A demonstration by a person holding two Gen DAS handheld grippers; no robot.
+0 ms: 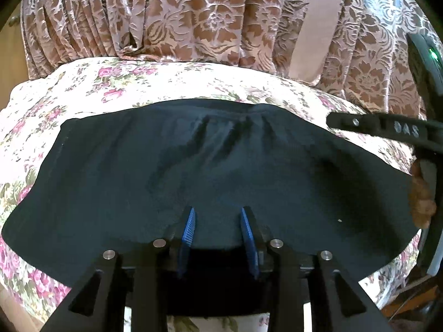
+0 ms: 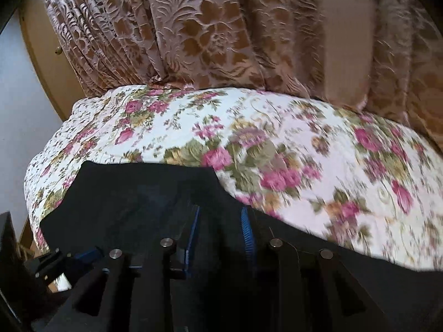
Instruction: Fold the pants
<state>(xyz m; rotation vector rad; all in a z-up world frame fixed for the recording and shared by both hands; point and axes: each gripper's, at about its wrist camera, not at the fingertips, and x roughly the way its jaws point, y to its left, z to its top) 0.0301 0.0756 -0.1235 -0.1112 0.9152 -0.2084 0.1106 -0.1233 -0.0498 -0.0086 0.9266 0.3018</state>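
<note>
The left gripper (image 1: pixel 217 215) stands nearest, blue pads parted, released above the near edge of the dark pants (image 1: pixel 210 166). These lie flat across the floral bedspread (image 1: pixel 83 88), far from the patterned curtain (image 1: pixel 193 13). The right gripper (image 2: pixel 221 218), jaws parted and gripping nothing, hovers over the pants' right end.

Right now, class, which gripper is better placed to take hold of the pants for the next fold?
Probably the left gripper: its open jaws sit over the middle of the near edge of the flat pants. The right gripper, also open, is at their corner, its view blurred.
</note>
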